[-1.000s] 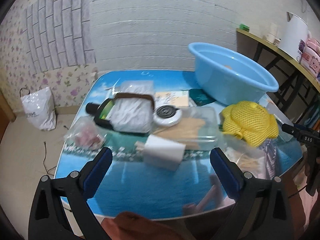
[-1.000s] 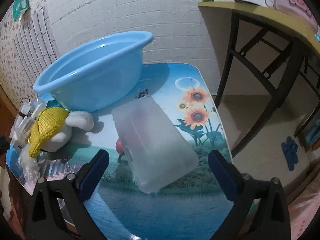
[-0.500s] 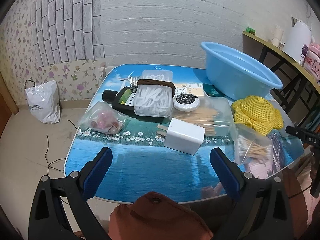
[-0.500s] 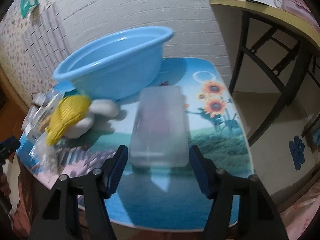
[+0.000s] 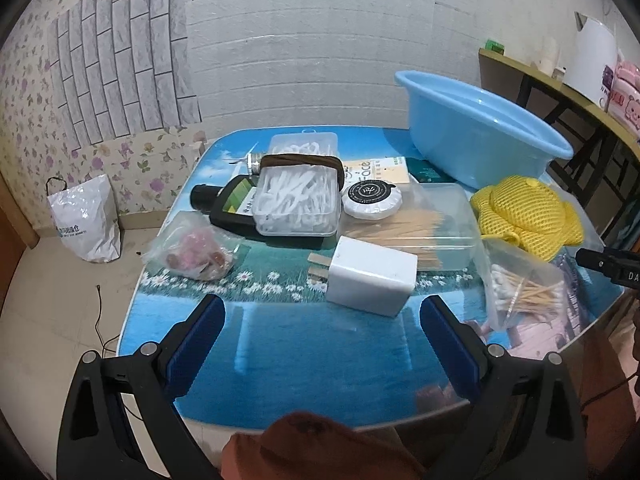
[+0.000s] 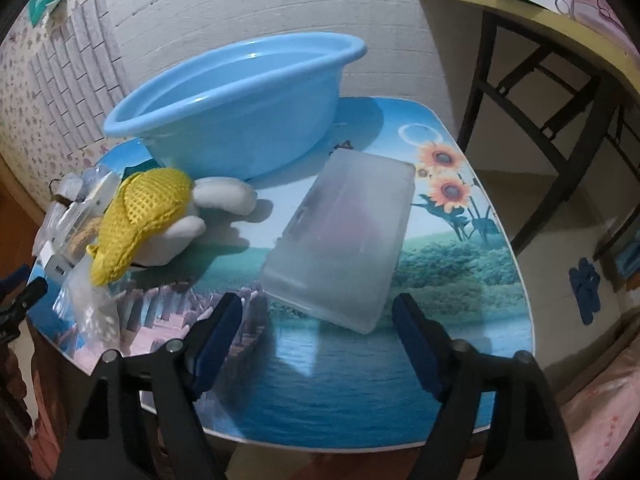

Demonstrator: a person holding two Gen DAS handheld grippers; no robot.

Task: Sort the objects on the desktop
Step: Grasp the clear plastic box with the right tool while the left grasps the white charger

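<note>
Table (image 5: 304, 352): printed sea-and-flower top; carries all the items listed below.
Left gripper (image 5: 322, 334): hangs above the near edge of the table, pointing down at it; jaws released, wide apart, nothing between them.
Right gripper (image 6: 316, 334): hangs above the right half of the table; jaws have just been opening and stand apart, clear of the box, whose near end lies just ahead of them, untouched.
Box (image 6: 340, 236): frosted plastic, lid on, lying flat and skewed on the table, just in front of the basin.
Basin (image 6: 240, 108): light blue, at the far side of the table, upright.
Plush toy (image 6: 152, 216): white body with yellow mesh cover, lying beside the basin, left of the box in the right view.
Charger (image 5: 370, 276): white block, near the middle of the table, just ahead of the left gripper.
Swab bag (image 5: 520, 288): clear bag of cotton swabs, right of the charger, near the table edge.
Stick box (image 5: 424, 232): clear, holding thin wooden sticks, behind the charger.
Floss box (image 5: 298, 208): clear, filled with white picks, resting on a dark bottle (image 5: 228, 212).
Round tin (image 5: 372, 200): white with black lid, between floss box and stick box.
Pink bag (image 5: 192, 250): clear bag with pink contents, at the left side of the table.
</note>
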